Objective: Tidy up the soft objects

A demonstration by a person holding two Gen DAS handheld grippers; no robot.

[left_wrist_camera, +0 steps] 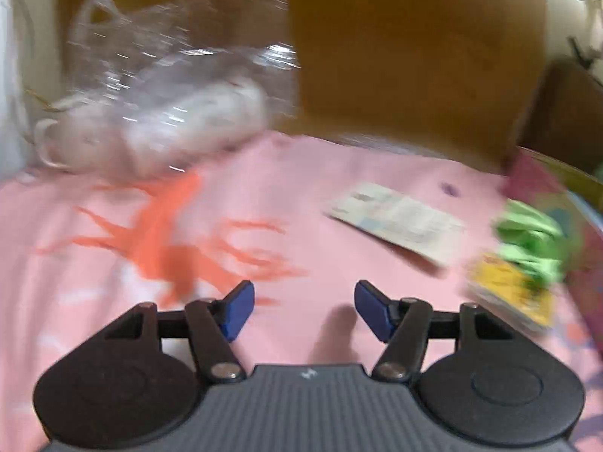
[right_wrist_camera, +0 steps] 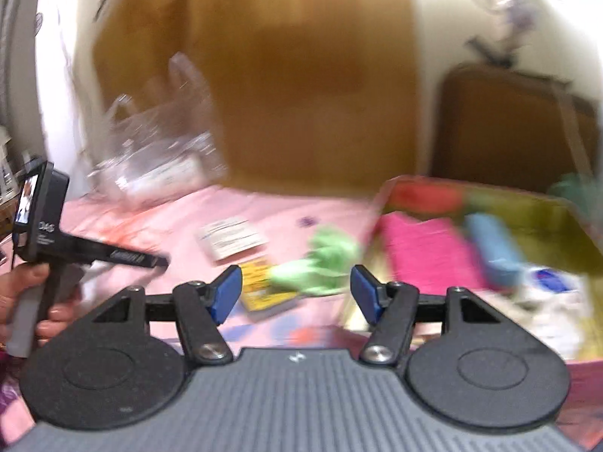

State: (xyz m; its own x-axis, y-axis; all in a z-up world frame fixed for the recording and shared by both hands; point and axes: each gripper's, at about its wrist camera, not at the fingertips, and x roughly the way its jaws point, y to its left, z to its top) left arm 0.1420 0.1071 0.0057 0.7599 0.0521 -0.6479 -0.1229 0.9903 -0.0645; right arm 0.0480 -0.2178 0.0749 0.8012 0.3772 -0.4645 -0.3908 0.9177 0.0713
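Note:
A green soft cloth (right_wrist_camera: 320, 263) lies on the pink bedsheet (right_wrist_camera: 286, 207), partly over a yellow card (right_wrist_camera: 260, 290). My right gripper (right_wrist_camera: 296, 295) stands open just short of the cloth, and its blue pads touch nothing. The same cloth (left_wrist_camera: 531, 245) and yellow card (left_wrist_camera: 508, 293) show blurred at the right of the left wrist view. My left gripper (left_wrist_camera: 305, 309) is open over bare sheet, with nothing between its fingers. In the right wrist view a hand holds the left gripper (right_wrist_camera: 49, 226) at the far left. An open box (right_wrist_camera: 546, 203) at the right holds a pink cloth (right_wrist_camera: 426, 252) and a blue roll (right_wrist_camera: 493, 252).
A clear plastic bag (left_wrist_camera: 162, 113) with white items lies at the back left against the wooden headboard (left_wrist_camera: 407, 56). A white printed card (left_wrist_camera: 395, 222) lies flat mid-sheet. A white packet (right_wrist_camera: 550, 293) lies in the box. Both views are motion-blurred.

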